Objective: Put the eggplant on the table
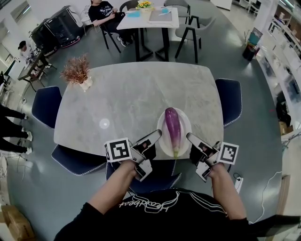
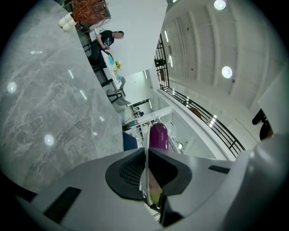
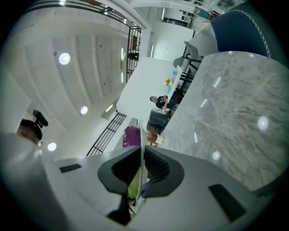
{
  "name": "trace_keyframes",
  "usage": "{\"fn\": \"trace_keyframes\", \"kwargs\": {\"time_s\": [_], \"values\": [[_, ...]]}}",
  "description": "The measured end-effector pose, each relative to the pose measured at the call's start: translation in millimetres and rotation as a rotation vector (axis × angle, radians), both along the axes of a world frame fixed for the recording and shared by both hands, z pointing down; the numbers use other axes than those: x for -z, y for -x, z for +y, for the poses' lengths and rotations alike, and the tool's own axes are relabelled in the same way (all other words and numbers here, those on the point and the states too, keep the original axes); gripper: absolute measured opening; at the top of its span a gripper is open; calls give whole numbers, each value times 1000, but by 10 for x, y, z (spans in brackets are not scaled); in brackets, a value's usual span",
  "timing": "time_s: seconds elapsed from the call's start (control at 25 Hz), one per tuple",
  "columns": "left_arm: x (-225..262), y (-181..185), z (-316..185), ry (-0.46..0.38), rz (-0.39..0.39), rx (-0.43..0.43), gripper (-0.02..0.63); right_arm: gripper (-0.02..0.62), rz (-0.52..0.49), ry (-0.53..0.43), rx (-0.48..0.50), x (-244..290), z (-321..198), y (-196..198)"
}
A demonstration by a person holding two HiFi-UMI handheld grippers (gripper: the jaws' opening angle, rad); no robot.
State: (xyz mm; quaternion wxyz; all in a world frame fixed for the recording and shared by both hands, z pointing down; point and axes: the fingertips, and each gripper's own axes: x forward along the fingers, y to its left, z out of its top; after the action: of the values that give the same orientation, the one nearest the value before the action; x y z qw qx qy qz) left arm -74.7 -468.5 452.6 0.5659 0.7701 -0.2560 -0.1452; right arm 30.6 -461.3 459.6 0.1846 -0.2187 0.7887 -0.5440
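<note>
A purple eggplant with a green stem lies on a white oval plate, which is over the near edge of the grey marble table. My left gripper is shut on the plate's left rim, and my right gripper is shut on its right rim. In the left gripper view the thin plate rim is pinched between the jaws, with the eggplant just beyond. In the right gripper view the plate rim is likewise clamped, and the eggplant shows behind it.
A vase of dried flowers stands at the table's far left corner. Blue chairs flank the table, and another chair is at the near edge. A seated person is at a second table behind.
</note>
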Motion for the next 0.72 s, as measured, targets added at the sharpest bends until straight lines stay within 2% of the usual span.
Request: {"fn": "trace_keyframes", "kwargs": {"time_s": [0.2, 0.36, 0.56, 0.72], "values": [[-171, -26, -173, 12, -17, 1, 23, 23, 31, 16, 0, -145, -164, -11], [-345, -20, -294, 17, -76, -5, 23, 23, 55, 37, -2, -279, -268, -20], [-549, 13, -402, 53, -92, -6, 23, 23, 127, 51, 16, -500, -378, 25], [-723, -1, -460, 78, -103, -10, 23, 23, 132, 83, 25, -668, -435, 20]]}}
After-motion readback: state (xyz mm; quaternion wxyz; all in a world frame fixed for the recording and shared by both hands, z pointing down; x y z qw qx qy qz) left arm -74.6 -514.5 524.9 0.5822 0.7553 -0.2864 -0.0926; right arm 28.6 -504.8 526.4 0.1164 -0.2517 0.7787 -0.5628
